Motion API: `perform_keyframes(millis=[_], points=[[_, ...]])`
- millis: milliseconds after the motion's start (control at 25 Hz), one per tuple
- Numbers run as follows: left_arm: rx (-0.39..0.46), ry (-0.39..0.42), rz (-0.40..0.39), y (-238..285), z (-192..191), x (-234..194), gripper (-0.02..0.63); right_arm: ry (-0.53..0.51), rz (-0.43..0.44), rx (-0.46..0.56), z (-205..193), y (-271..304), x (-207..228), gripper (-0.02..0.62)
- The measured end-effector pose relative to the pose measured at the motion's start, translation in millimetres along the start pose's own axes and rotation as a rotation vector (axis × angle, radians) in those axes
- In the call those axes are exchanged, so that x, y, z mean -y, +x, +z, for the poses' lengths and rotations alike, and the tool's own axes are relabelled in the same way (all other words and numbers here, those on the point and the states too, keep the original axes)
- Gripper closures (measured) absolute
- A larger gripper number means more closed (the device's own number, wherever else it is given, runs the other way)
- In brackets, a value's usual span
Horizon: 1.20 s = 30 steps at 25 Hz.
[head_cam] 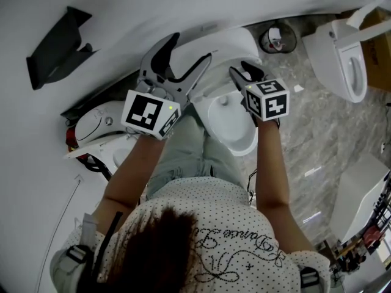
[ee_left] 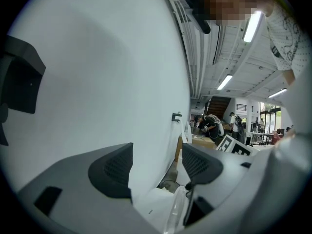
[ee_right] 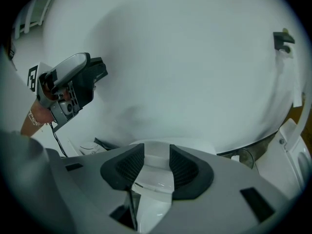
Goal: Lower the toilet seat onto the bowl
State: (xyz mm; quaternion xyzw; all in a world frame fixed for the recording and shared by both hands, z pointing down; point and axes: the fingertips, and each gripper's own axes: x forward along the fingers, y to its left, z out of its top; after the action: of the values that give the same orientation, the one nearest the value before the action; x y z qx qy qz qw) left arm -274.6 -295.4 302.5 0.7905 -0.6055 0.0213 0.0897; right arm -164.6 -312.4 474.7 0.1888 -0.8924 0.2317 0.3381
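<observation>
In the head view the white toilet bowl [head_cam: 232, 127] lies below me. Its seat [head_cam: 220, 57] stands raised against the white wall. My right gripper [head_cam: 243, 73] is at the seat's right edge. The right gripper view shows the seat's white edge [ee_right: 155, 177] filling the gap between the dark pads [ee_right: 127, 165], so the right gripper [ee_right: 156, 167] is shut on it. My left gripper [head_cam: 190, 49] is held up in front of the seat's left side with its jaws wide apart. In the left gripper view the left gripper [ee_left: 156, 167] has nothing between its pads.
A second toilet [head_cam: 345, 60] stands at the right on the marble floor and another white toilet [head_cam: 98, 124] at the left. A black holder [head_cam: 58, 44] is fixed to the wall. A round bin [head_cam: 278, 38] sits behind the bowl. People stand far off in the room [ee_left: 212, 123].
</observation>
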Motion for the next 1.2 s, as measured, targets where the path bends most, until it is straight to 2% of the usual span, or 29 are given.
perform_keyframes(millis=[240,560,880,1040,1200], points=[[0.011,0.011,0.0,-5.4,0.2,29.4,0.323,-0.013,-0.001,0.002,-17.7,-21.0,-4.5,0.422],[0.015,0.038,-0.051,-20.2,-3.8,84.9,0.417,-0.03,-0.003,0.016,-50.0,-56.1,-14.5,0.422],[0.024,0.044,-0.028,-44.8,-13.4,136.1,0.446,-0.061,0.001,0.031,-88.2,-91.9,-23.7,0.422],[0.029,0.048,0.006,-61.5,-17.4,156.2,0.501,-0.07,-0.003,0.065,-107.0,-106.8,-26.8,0.422],[0.024,0.059,0.04,-82.0,-20.5,159.1,0.554,-0.073,-0.014,0.069,-119.3,-114.4,-30.1,0.422]])
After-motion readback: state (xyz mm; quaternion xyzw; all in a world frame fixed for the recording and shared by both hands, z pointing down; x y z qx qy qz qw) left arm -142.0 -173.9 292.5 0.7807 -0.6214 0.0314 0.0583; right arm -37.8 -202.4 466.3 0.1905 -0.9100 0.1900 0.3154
